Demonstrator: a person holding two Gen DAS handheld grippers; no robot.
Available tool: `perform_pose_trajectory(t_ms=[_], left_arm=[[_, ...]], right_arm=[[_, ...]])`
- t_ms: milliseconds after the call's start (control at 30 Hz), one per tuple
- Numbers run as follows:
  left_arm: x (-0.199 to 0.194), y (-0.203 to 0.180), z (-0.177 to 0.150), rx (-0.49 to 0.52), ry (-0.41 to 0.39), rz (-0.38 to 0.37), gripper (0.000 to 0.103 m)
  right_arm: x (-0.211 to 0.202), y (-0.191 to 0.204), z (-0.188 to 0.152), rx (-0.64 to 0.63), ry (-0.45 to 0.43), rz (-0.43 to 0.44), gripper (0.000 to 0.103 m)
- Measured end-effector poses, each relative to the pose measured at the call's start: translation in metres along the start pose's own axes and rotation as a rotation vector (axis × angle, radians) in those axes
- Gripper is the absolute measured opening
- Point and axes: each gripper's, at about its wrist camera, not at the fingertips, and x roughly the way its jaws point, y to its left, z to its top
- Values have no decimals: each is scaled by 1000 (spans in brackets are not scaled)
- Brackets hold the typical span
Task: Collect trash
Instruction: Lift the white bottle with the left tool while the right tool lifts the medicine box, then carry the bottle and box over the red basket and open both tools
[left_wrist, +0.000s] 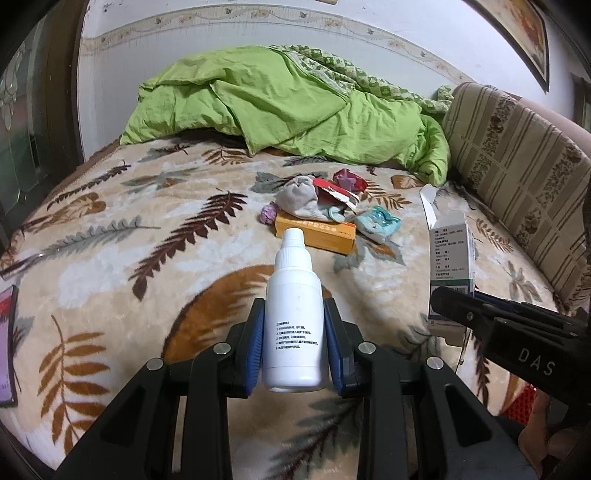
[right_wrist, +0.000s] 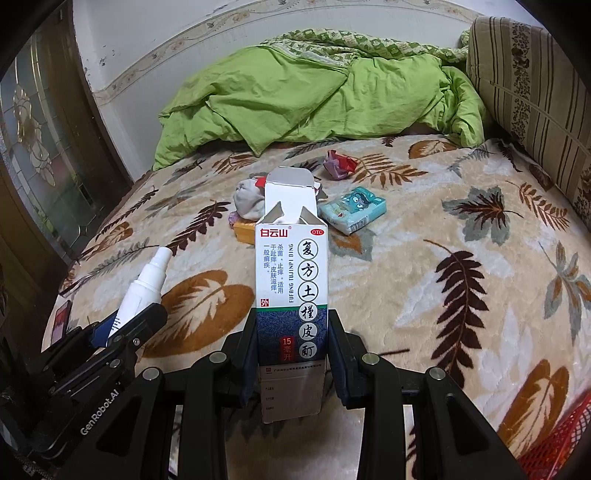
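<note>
My left hand-held gripper (left_wrist: 294, 332) pinches a white spray bottle (left_wrist: 294, 321), nozzle toward 12 o'clock. My right hand-held gripper (right_wrist: 291, 350) clamps an open medicine carton (right_wrist: 291, 280), flap up. On the leaf-print bed blanket (right_wrist: 424, 258) at 12 o'clock I see more trash: orange box (left_wrist: 317, 234), grey sock (left_wrist: 301, 201), tissue pack (right_wrist: 352, 210).

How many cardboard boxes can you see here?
2. An open white-and-blue medicine box is clamped in the right gripper; an orange box lies on the bed under the trash pile. More may be hidden.
</note>
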Motion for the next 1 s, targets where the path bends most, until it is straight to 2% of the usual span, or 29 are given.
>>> perform_pose_trajectory(t_ms=[633, 1000], left_arm=[[-25, -26, -4, 48, 2, -71, 29], [-32, -63, 2, 124, 8, -134, 29]], right_arm=[[-29, -19, -11, 93, 15, 76, 36], [-63, -46, -12, 149, -20, 104, 36]])
